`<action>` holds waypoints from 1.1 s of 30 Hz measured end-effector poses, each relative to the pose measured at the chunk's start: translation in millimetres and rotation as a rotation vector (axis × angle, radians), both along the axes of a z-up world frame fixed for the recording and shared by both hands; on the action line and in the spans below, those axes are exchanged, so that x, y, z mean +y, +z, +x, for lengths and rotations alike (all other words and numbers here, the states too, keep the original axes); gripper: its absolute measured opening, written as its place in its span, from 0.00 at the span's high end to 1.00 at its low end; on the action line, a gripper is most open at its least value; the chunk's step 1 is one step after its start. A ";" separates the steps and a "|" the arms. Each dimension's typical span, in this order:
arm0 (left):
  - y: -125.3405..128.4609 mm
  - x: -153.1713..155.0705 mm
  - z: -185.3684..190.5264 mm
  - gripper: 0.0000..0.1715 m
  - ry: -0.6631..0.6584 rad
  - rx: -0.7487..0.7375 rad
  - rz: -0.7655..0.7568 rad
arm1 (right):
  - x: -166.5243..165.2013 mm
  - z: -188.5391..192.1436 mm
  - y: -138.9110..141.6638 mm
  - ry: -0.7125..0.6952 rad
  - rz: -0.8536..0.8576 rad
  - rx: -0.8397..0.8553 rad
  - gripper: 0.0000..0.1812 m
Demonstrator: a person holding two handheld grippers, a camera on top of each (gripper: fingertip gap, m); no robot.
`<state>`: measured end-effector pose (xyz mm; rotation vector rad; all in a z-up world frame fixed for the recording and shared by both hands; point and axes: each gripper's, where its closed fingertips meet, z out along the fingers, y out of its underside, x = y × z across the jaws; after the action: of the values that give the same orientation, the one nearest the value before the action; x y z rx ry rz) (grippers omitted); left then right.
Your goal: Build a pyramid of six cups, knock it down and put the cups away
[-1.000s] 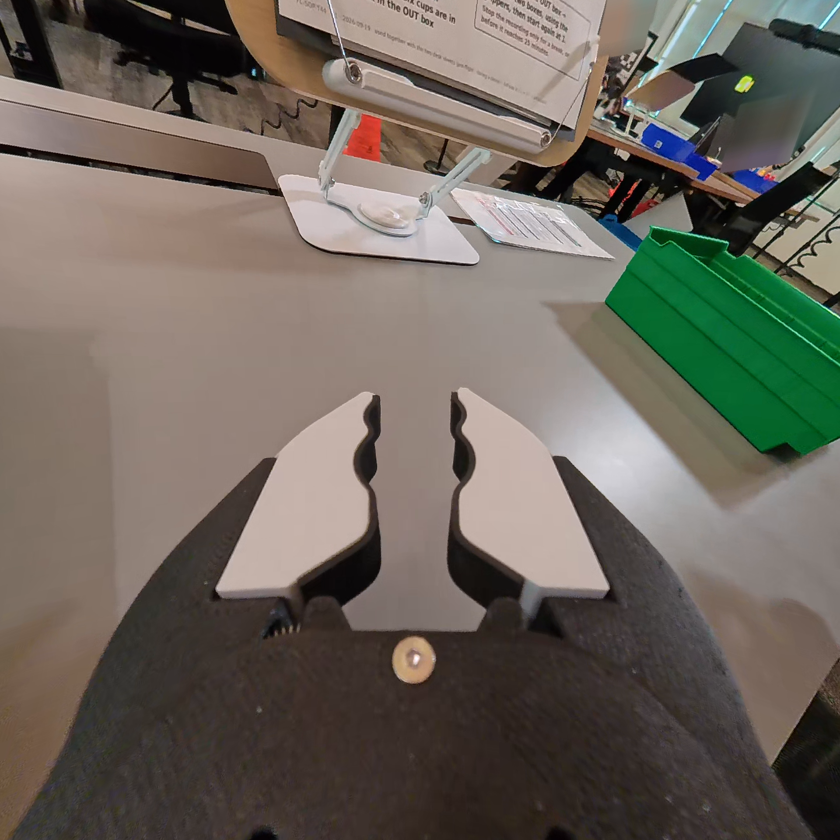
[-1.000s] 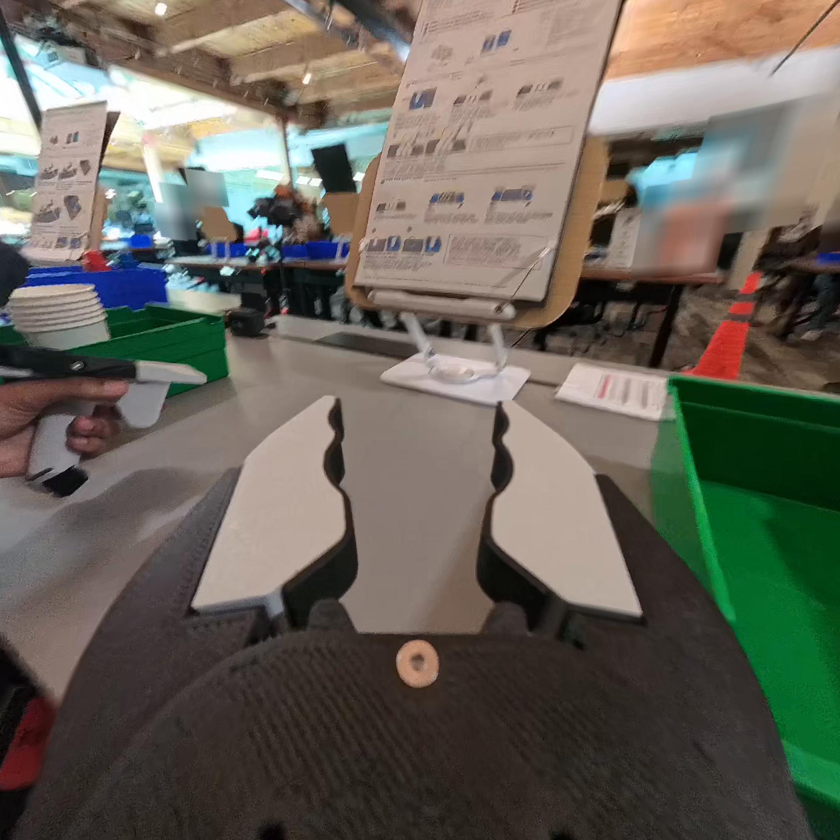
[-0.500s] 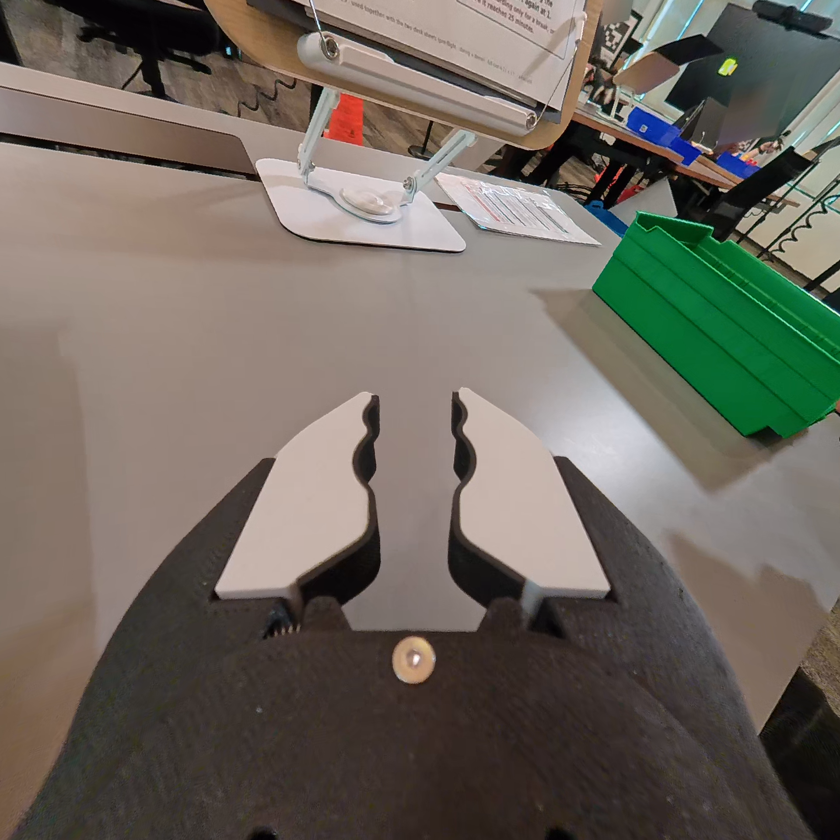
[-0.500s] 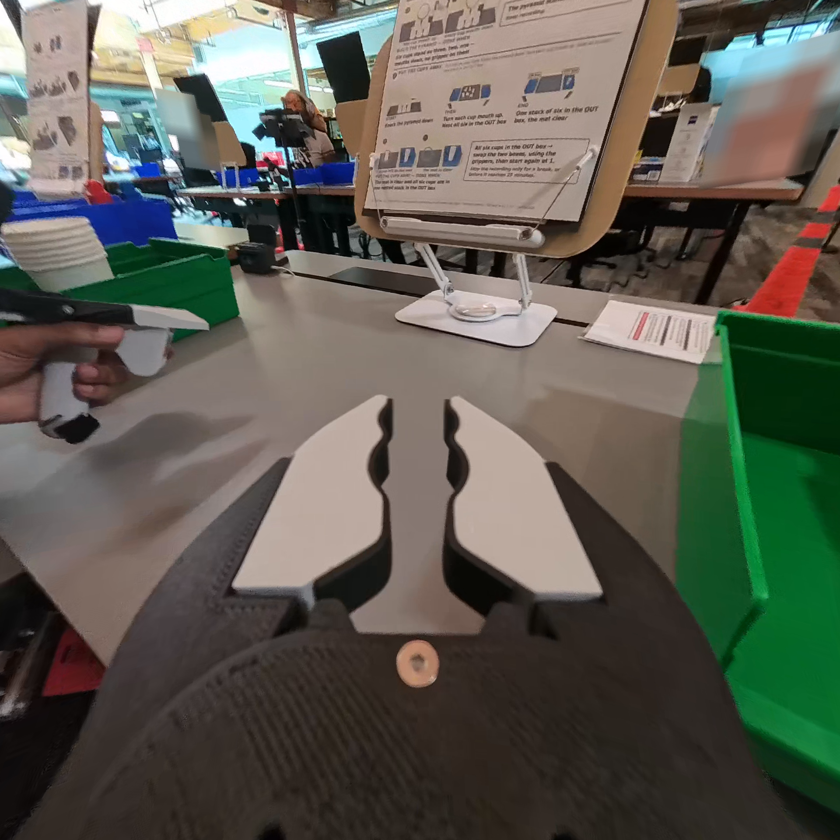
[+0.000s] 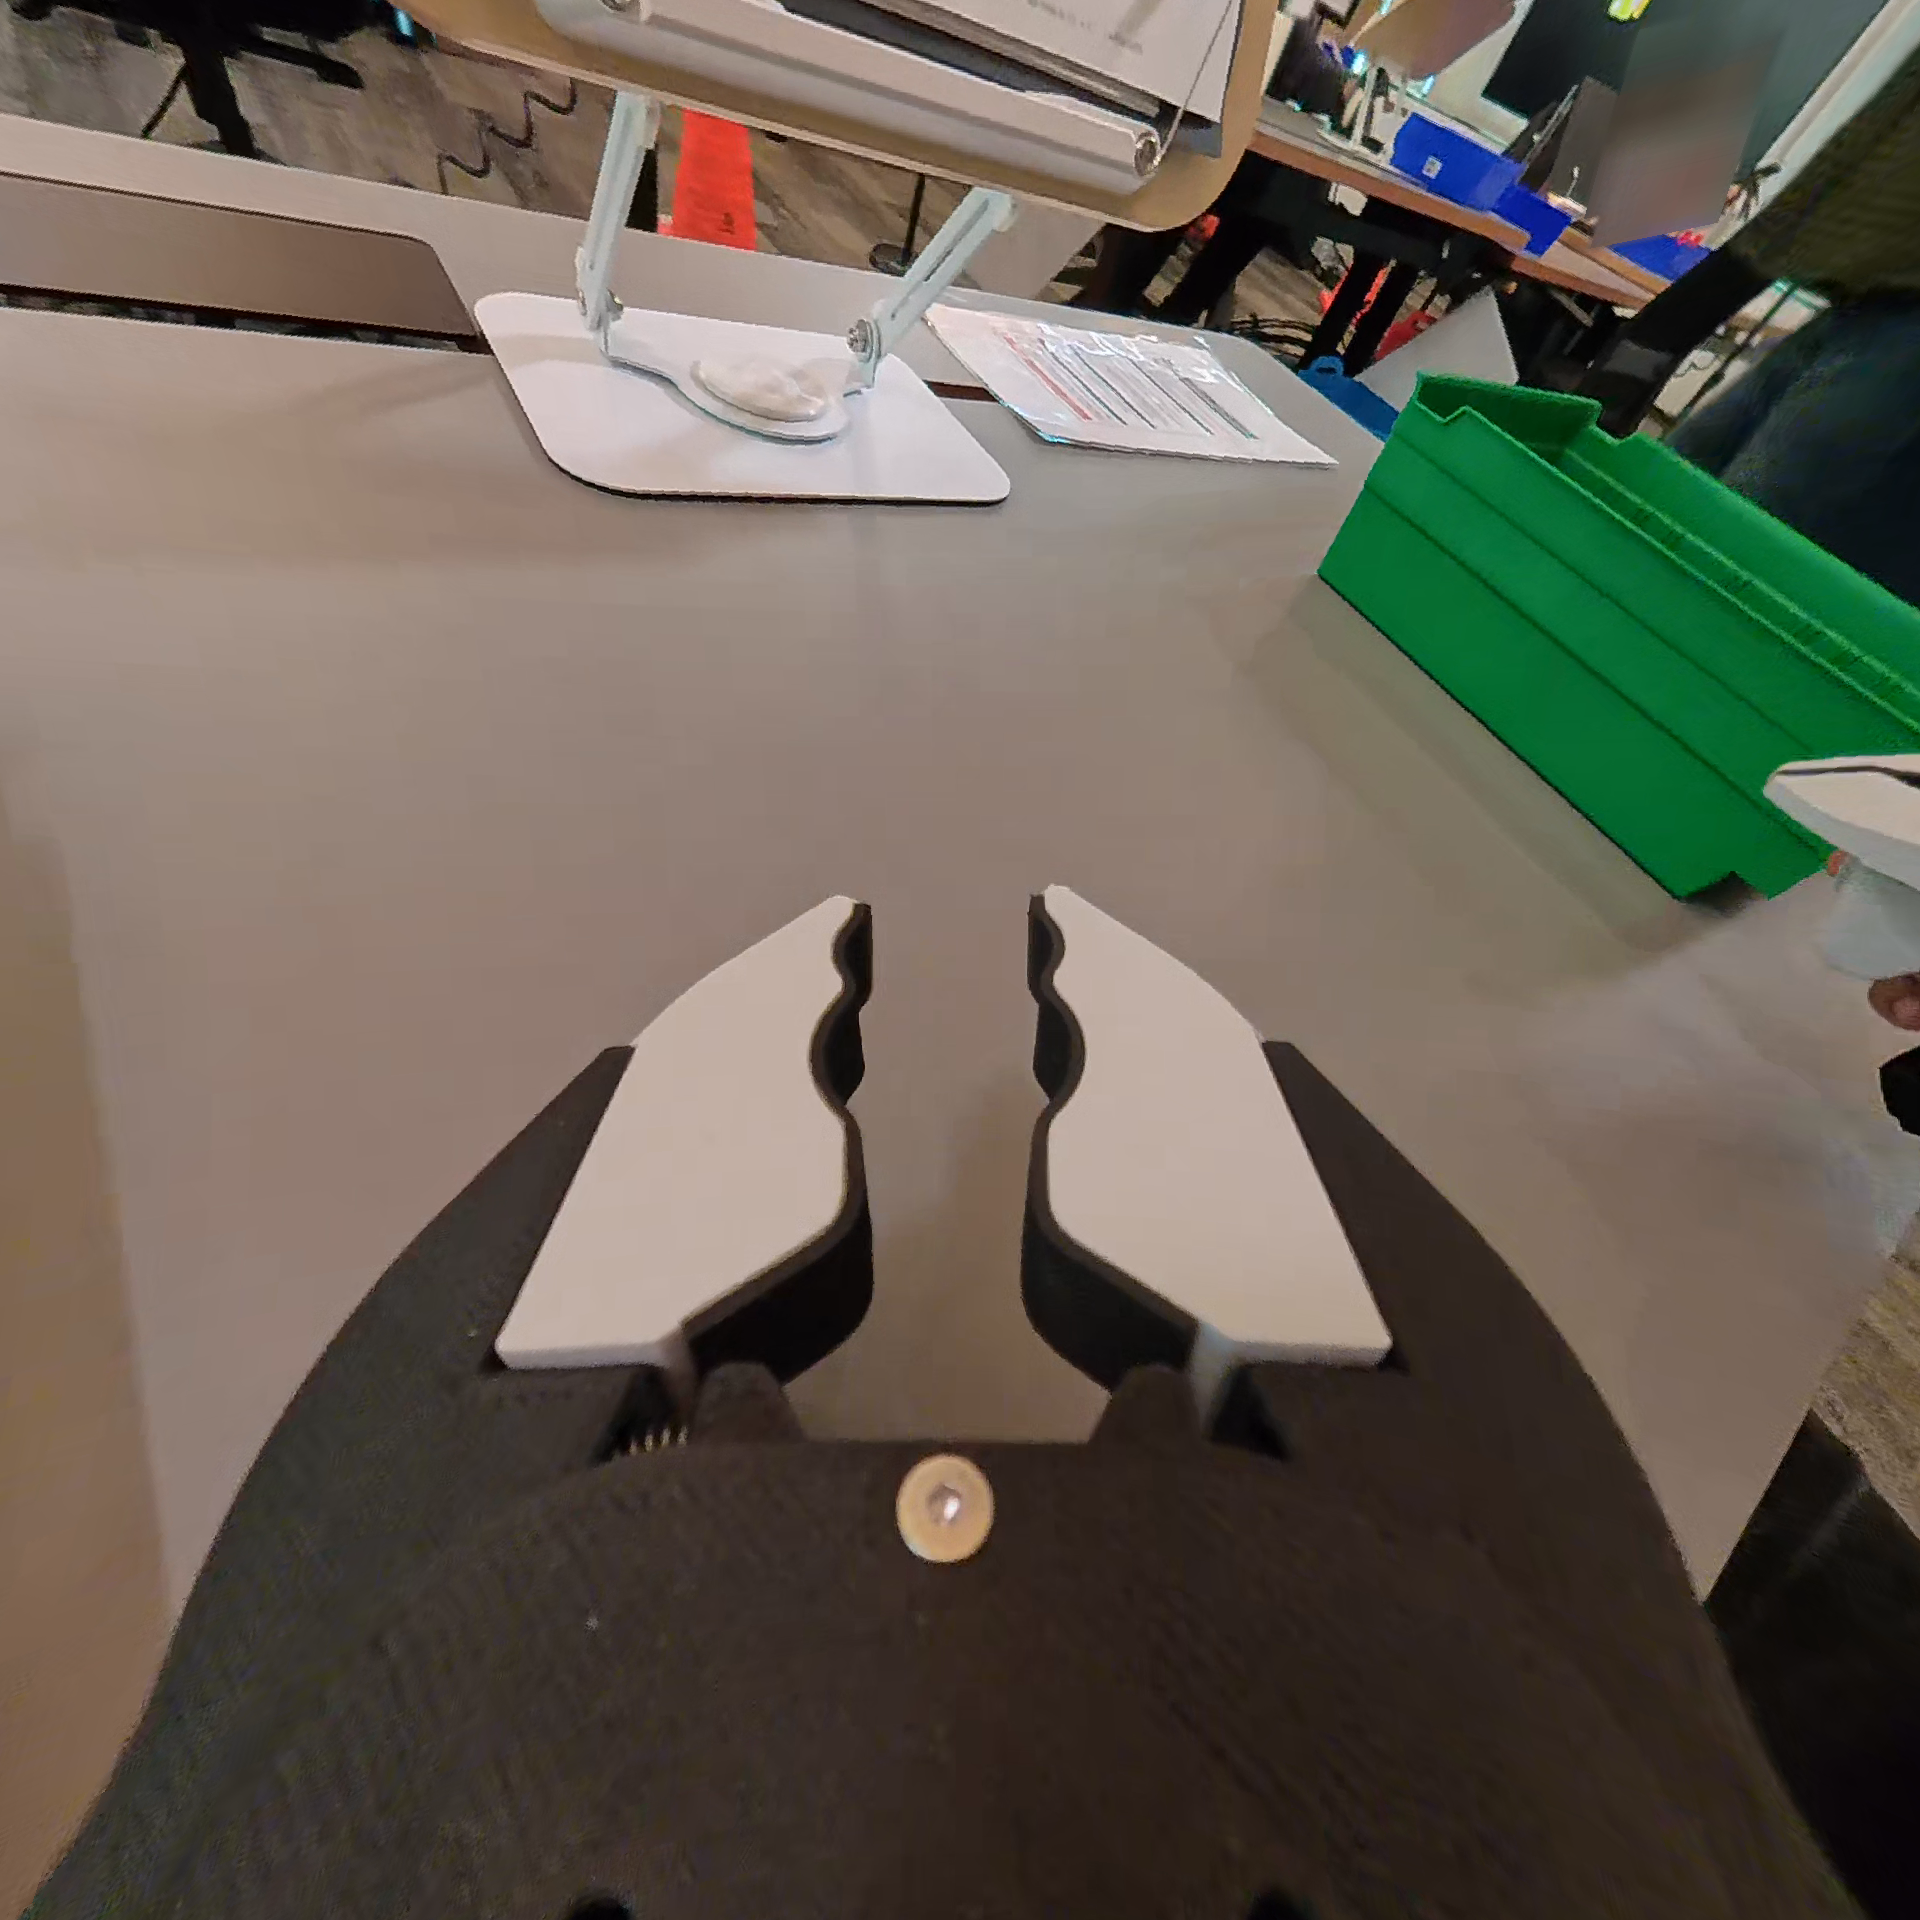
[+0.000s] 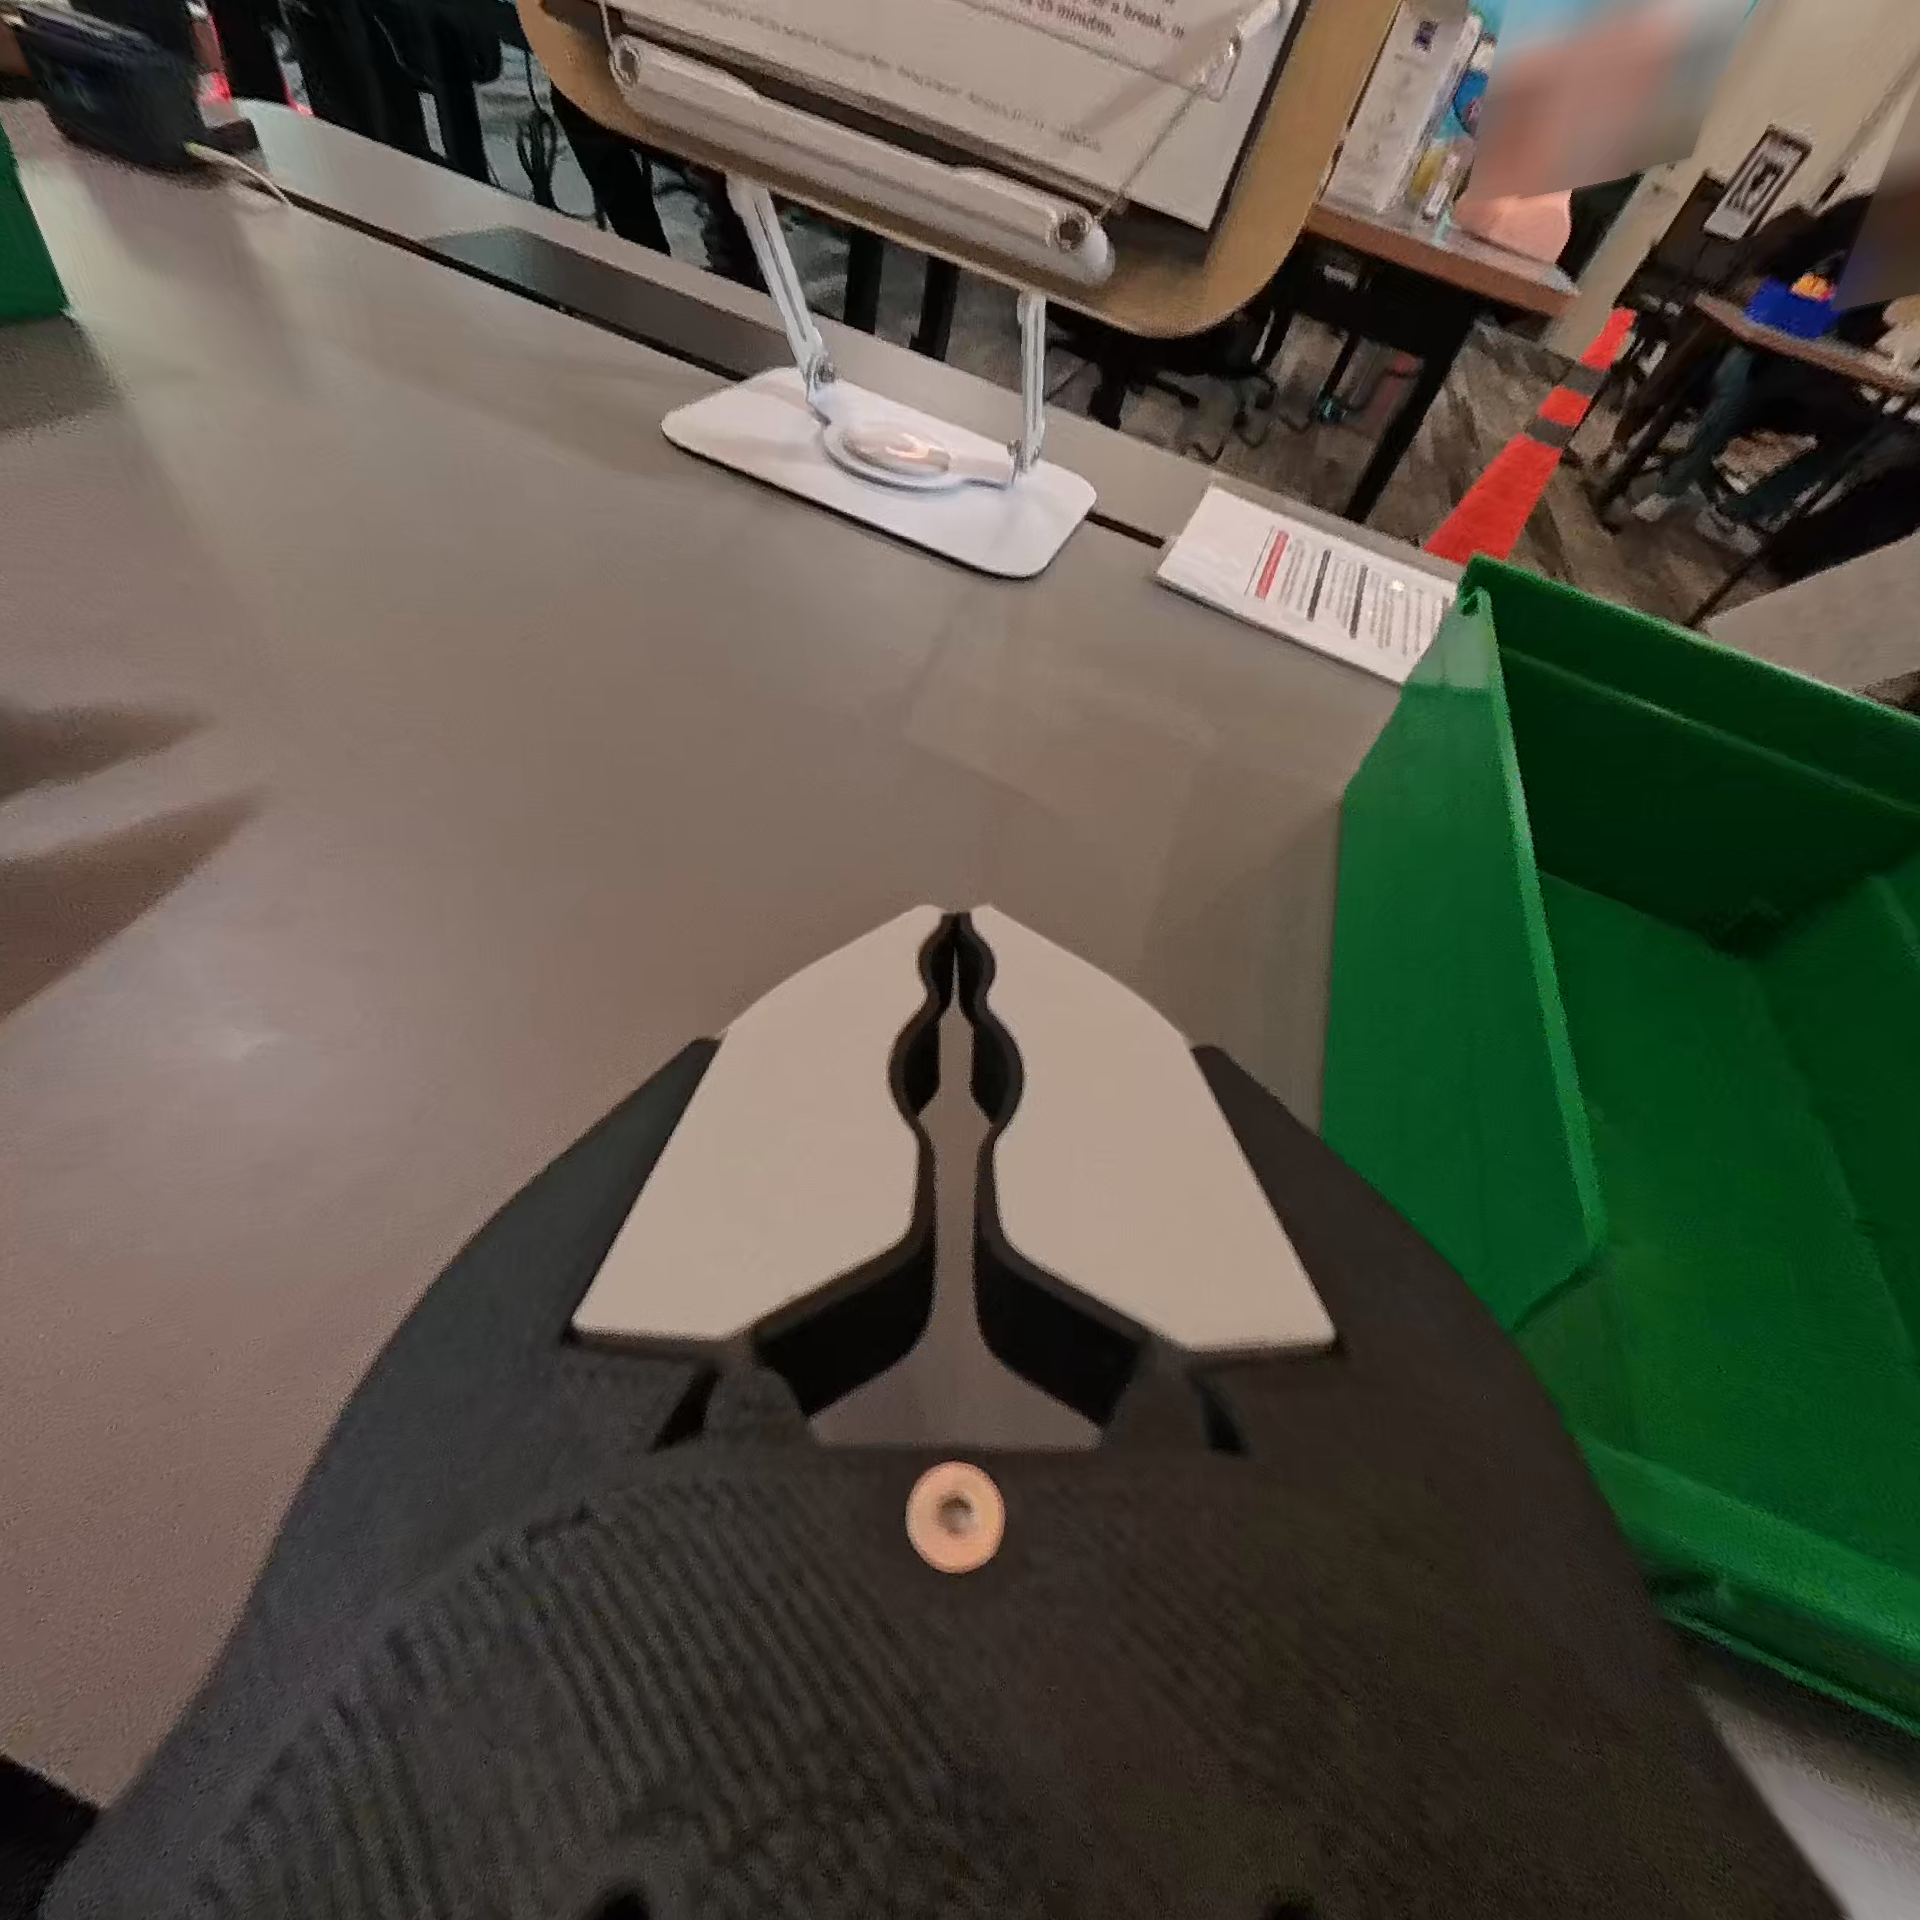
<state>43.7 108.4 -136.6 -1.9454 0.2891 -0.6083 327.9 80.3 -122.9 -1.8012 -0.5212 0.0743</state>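
Two grippers are in view, and neither holds anything.

Left wrist view: we see the left gripper (image 5: 948, 904) hovering low over the grey table (image 5: 416, 727). Its jaws are spread with a clear gap, and only bare tabletop lies between and ahead of them. Beyond it, from left to right, stand the white base of a document stand (image 5: 644, 436), a laminated sheet (image 5: 1122, 390) lying flat just beside that base, and a green bin (image 5: 1558, 665) near the table's right side, well apart from the tips. At the far right edge a pale finger of the right gripper (image 5: 1849, 800) shows just in front of the bin's near corner. Only a fingertip of the hand (image 5: 1896, 1003) that grips it is visible.

Right wrist view: we see the right gripper (image 6: 961, 914) with its jaws pressed together at the tips and nothing pinched between them. It touches nothing we can make out. The document stand (image 6: 883, 468) lies ahead and slightly left, and the laminated sheet (image 6: 1320, 592) ahead and right. The green bin (image 6: 1455, 1039) stands just beside the gripper on its right. As much of the bin's interior as shows is bare, and the near wall hides the rest.
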 end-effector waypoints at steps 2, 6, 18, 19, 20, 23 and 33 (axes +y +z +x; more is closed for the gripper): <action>-1.4 -1.5 2.7 0.85 -0.017 0.012 -0.003 | 2.2 3.0 -3.4 -0.023 -0.034 0.026 1.00; -4.7 -3.5 6.6 0.86 -0.039 0.065 0.002 | 8.0 13.6 2.4 -0.119 -0.048 0.140 1.00; -7.6 -7.1 13.9 0.99 -0.075 0.295 0.096 | 18.5 59.1 28.2 -0.374 0.184 -0.016 1.00; -8.8 -7.0 13.8 0.99 -0.073 0.306 0.093 | 17.4 63.4 27.9 -0.414 0.218 -0.074 1.00; -10.0 -6.5 13.3 0.99 -0.068 0.317 0.091 | 16.2 63.1 28.6 -0.422 0.245 -0.115 1.00; -9.2 -3.0 9.4 1.00 -0.030 0.351 0.110 | 12.8 49.6 33.2 -0.386 0.271 -0.085 1.00; -1.8 -3.4 7.8 1.00 -0.005 0.368 0.161 | 6.3 25.8 29.9 -0.200 0.210 0.070 0.81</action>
<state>51.5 105.0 -138.4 -1.8917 0.5552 -0.2169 353.8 86.5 -93.0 -1.6296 -0.2853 -0.0533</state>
